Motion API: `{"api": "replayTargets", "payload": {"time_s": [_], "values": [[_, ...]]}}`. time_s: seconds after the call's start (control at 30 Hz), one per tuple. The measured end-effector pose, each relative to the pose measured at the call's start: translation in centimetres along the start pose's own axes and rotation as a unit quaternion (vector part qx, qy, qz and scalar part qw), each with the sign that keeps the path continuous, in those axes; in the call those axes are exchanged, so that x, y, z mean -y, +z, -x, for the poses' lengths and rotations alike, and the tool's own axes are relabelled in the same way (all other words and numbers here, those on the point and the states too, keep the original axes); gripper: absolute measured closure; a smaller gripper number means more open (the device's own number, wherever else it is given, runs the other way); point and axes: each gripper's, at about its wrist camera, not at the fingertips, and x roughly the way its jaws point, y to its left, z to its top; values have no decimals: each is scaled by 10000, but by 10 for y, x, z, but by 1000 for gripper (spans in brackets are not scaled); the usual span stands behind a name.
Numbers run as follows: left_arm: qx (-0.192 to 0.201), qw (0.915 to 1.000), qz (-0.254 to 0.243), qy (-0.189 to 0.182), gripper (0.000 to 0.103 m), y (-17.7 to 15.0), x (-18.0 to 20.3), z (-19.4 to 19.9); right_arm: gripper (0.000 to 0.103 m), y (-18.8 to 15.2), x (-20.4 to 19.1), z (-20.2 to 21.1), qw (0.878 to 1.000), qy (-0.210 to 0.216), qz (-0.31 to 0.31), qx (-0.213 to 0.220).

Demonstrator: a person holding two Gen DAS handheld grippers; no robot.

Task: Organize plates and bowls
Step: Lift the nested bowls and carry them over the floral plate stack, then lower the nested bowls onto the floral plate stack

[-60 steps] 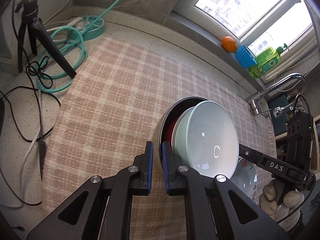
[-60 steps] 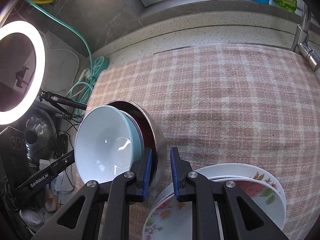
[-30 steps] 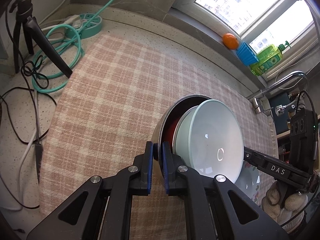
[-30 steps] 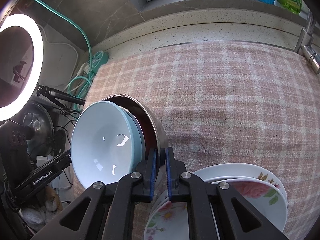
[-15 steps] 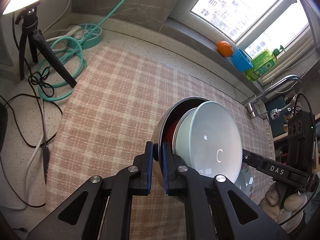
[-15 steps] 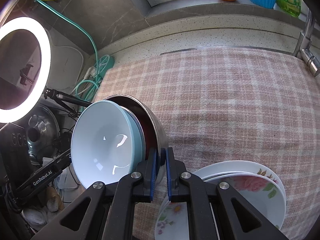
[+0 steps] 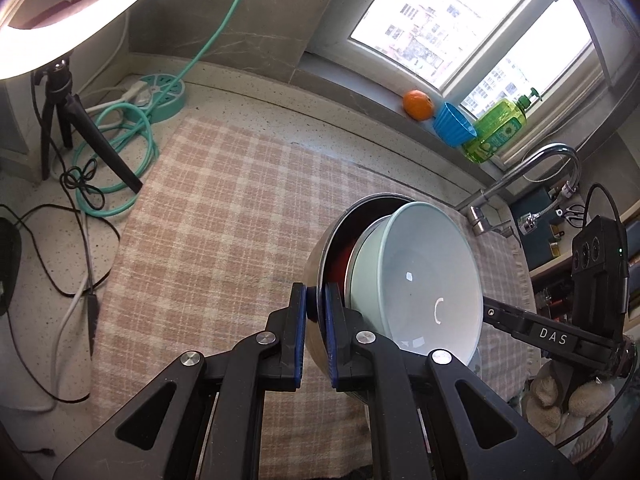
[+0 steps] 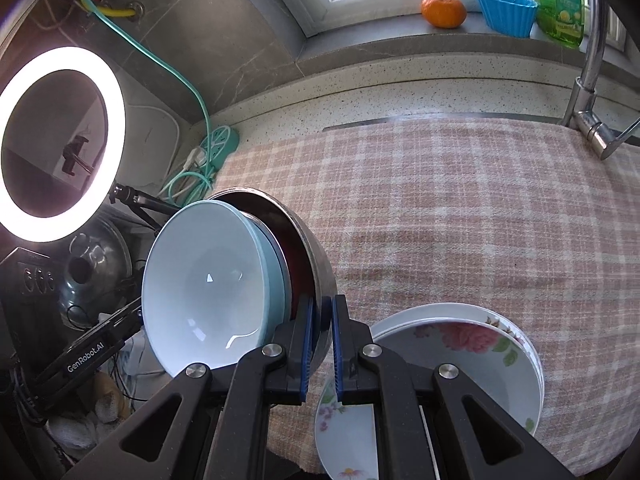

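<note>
A stack of nested bowls hangs in the air between my two grippers: a steel bowl (image 7: pixel 320 272) outermost, a red one inside it, and a pale blue bowl (image 7: pixel 420 280) innermost. My left gripper (image 7: pixel 316 336) is shut on the steel bowl's rim. My right gripper (image 8: pixel 320 344) is shut on the opposite rim of the steel bowl (image 8: pixel 316 264); the pale blue bowl (image 8: pixel 204 284) faces left in that view. A stack of flowered plates (image 8: pixel 472 364) lies on the checked cloth (image 8: pixel 460 208) below the right gripper.
A ring light (image 8: pixel 60 144) on a tripod (image 7: pixel 68 120) and green hose and cables (image 7: pixel 120 152) are at the counter's left. A faucet (image 8: pixel 588 80) stands at the right. An orange (image 8: pixel 444 10), blue cup (image 8: pixel 504 10) and green soap bottle (image 7: pixel 496 128) sit on the sill.
My right gripper closed onto the steel bowl's rim. Both grippers then lifted the nested bowls up off the cloth; the counter and plates now look farther below.
</note>
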Motion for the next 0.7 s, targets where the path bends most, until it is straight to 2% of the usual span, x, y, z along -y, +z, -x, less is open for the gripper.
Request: {"api": "replayTargets", "payload": {"time_s": [0.33, 0.7], "values": [[-31, 9994, -301, -141, 95, -12, 36, 4, 95, -18, 25, 35, 9997, -104, -153, 132], [-266, 9971, -612, -363, 95, -33, 82, -11, 95, -42, 65, 67, 9982, -320, -457, 212]]}}
